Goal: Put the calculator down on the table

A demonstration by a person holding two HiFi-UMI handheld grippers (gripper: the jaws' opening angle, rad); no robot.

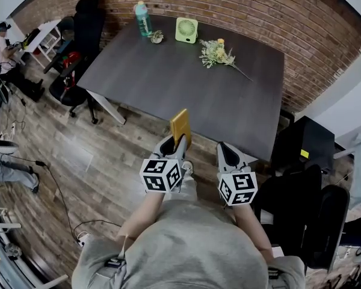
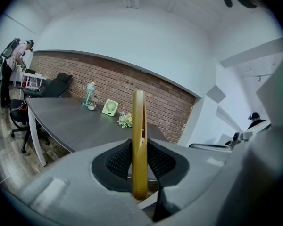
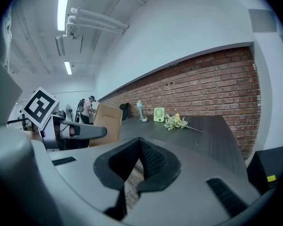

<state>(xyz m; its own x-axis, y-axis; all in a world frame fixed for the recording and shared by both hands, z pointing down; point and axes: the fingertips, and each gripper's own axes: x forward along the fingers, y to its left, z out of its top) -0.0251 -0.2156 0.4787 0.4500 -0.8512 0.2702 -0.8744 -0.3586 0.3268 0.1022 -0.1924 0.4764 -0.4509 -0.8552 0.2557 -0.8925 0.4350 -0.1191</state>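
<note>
A flat yellow calculator [image 1: 180, 127] stands on edge between the jaws of my left gripper [image 1: 175, 142], which is shut on its lower part. It hangs in the air just short of the near edge of the dark table [image 1: 168, 83]. In the left gripper view the calculator [image 2: 139, 126] shows edge-on, upright between the black pads [image 2: 117, 161]. My right gripper [image 1: 227, 151] is beside it on the right, also short of the table edge, shut with nothing held. In the right gripper view the calculator [image 3: 106, 124] appears at the left, and the right gripper [image 3: 140, 142] points toward the table.
At the table's far side stand a green bottle [image 1: 143, 18], a small green fan [image 1: 186, 30] and a bunch of flowers [image 1: 216, 53]. Black office chairs [image 1: 78, 47] sit left of the table. A black box [image 1: 307, 143] stands to the right. A person [image 1: 3, 47] is at the far left.
</note>
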